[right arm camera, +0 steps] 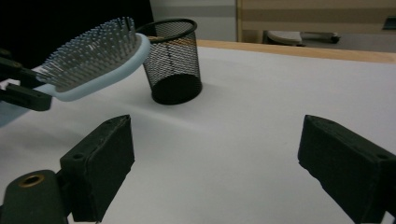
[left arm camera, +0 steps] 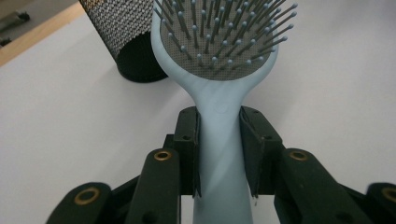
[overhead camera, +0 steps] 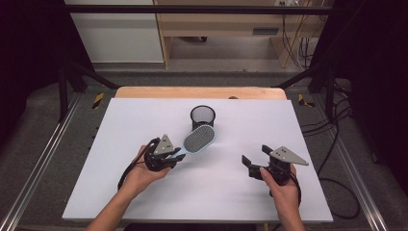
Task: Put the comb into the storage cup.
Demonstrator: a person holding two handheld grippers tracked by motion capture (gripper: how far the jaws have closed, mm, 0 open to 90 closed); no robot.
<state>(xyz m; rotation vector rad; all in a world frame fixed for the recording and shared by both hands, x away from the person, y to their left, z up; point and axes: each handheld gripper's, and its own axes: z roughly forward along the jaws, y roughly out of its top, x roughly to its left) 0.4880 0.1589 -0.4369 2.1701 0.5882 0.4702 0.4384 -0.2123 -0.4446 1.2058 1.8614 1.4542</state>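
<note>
The pale blue hairbrush is clamped by its handle between the jaws of the left gripper, both pads pressed flat against the handle's sides. Ahead of those jaws the bristled head is carried clear of the table, tilted upward, with the bristles facing up. Just beyond the head, and slightly to one side as seen along the left jaws, the black mesh cup stands upright and apparently empty; the tip of the head is seen close to its rim in the right gripper view, though touching cannot be confirmed.

The right gripper is held well apart to the side, its jaws spread wide with nothing between them, pointed toward the brush and cup.

The step in hand is judged to be the carrying of the brush toward the cup. For the next move, the brush would need to be raised and turned so that one end points down over the opening, then lowered inside before the jaws are released. The light cup could be tipped if its rim is struck.
</note>
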